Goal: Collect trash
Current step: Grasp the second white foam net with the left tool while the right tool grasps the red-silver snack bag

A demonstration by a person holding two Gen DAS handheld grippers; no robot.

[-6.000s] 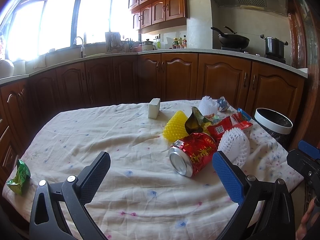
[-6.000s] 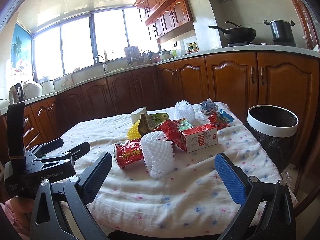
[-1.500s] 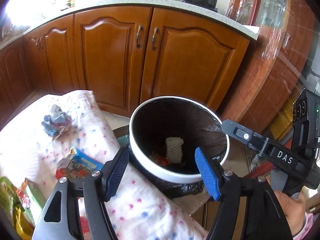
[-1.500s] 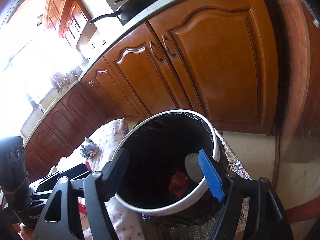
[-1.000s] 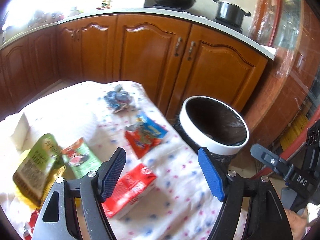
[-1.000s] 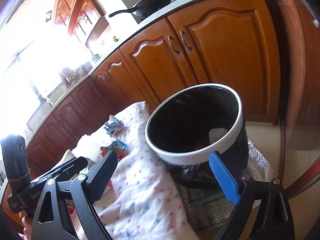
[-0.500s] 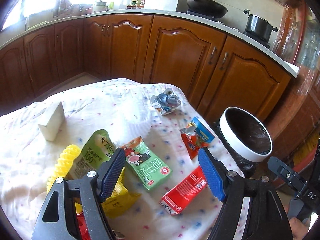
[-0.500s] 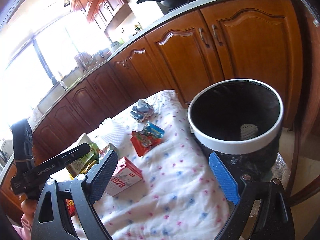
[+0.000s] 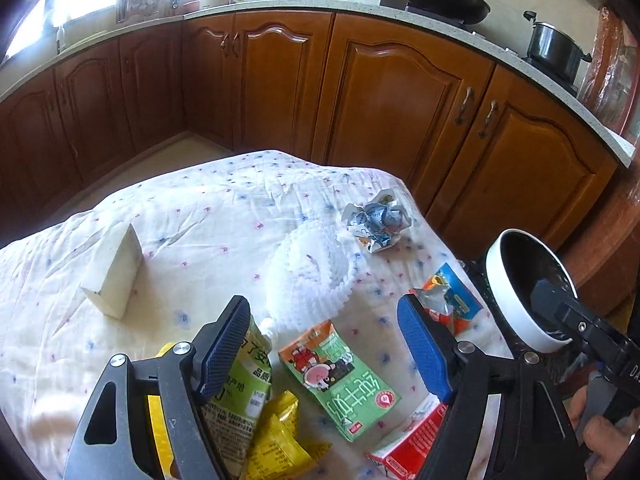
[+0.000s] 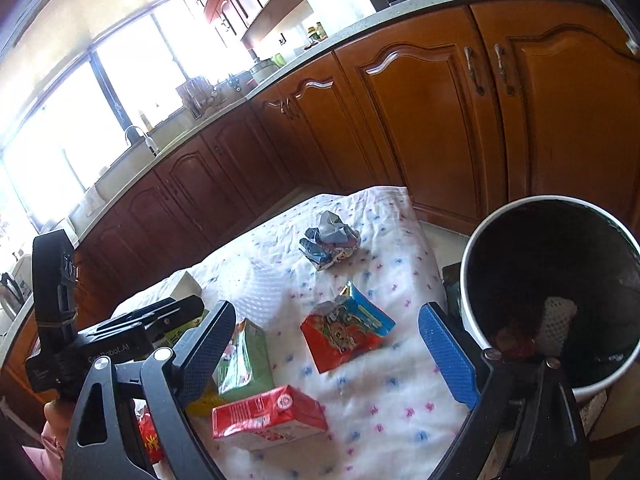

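Both the left tongs [image 9: 322, 344] and right tongs [image 10: 326, 350] hover released; the green carton [image 9: 340, 376] overlaps wrappers at 8 o'clock, risking a double grab.

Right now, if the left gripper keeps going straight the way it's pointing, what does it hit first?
Most likely the green milk carton lying flat on the tablecloth: it sits between the open left gripper fingers. Depth is hard to judge.
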